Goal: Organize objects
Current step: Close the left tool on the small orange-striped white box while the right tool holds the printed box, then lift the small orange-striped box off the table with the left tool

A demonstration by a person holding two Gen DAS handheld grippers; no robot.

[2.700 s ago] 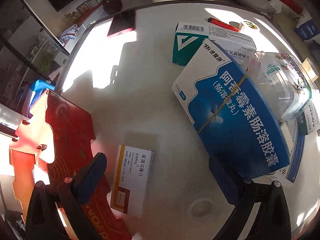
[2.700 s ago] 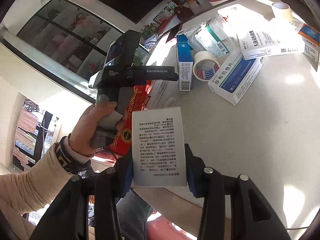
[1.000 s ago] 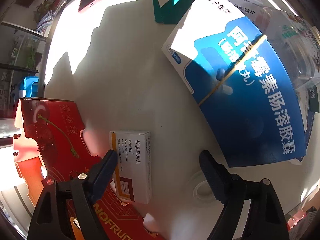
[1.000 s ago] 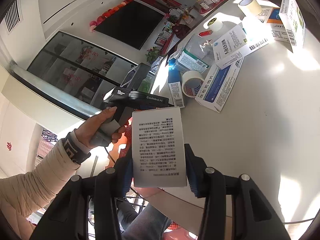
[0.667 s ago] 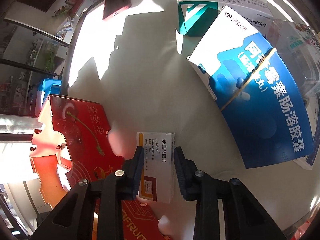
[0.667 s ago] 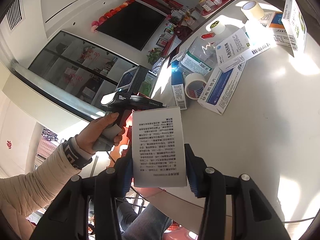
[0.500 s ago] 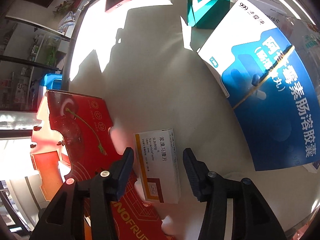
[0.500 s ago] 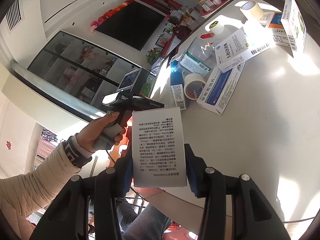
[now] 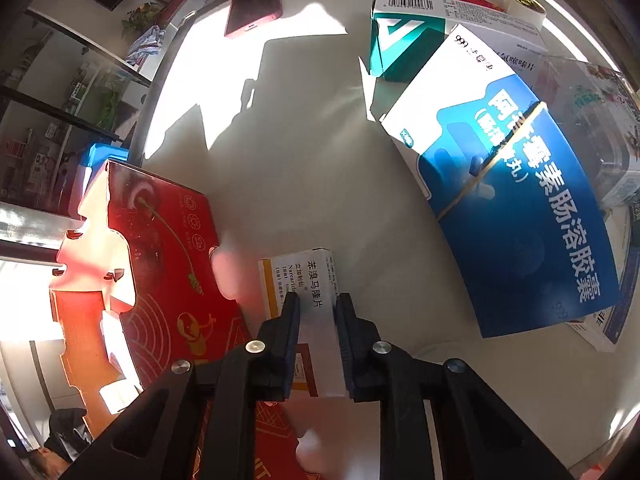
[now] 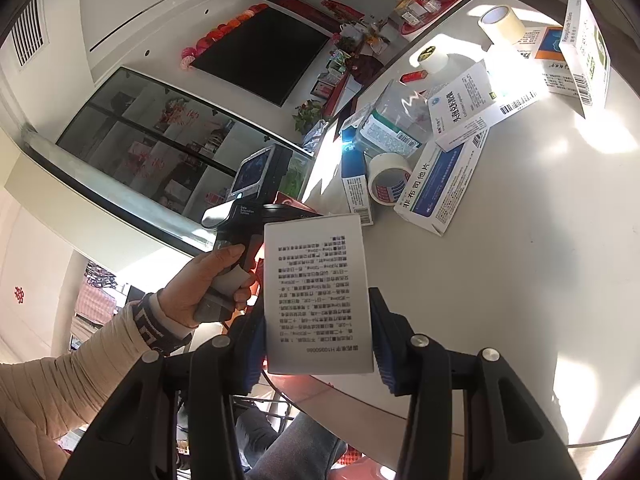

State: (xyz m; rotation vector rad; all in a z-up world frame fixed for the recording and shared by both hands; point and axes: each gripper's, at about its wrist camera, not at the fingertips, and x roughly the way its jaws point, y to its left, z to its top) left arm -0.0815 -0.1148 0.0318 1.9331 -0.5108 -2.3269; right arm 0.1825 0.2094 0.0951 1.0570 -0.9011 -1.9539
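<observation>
My left gripper (image 9: 316, 304) points steeply down at the white table (image 9: 288, 160) and is shut on a small white and orange medicine box (image 9: 304, 276), pads pressed on its two long sides. The box sits beside a red cardboard box (image 9: 160, 264) at the table's near left edge. In the right wrist view my right gripper (image 10: 318, 320) is shut on a grey-white medicine box (image 10: 316, 292) with printed text, held in the air above the table edge. A person's hand (image 10: 204, 284) grips the left gripper's handle behind it.
A large blue and white box (image 9: 516, 200) with a rubber band lies to the right, by a teal box (image 9: 404, 44), a clear plastic pack (image 9: 592, 128) and a red phone (image 9: 254, 6). Tape rolls (image 10: 390, 178), more medicine boxes (image 10: 444, 184) and a plastic bottle (image 10: 396, 120) crowd the far table.
The left jaws, wide apart over the small white and orange box a second ago, have come together on its sides. The right gripper and its box have not moved.
</observation>
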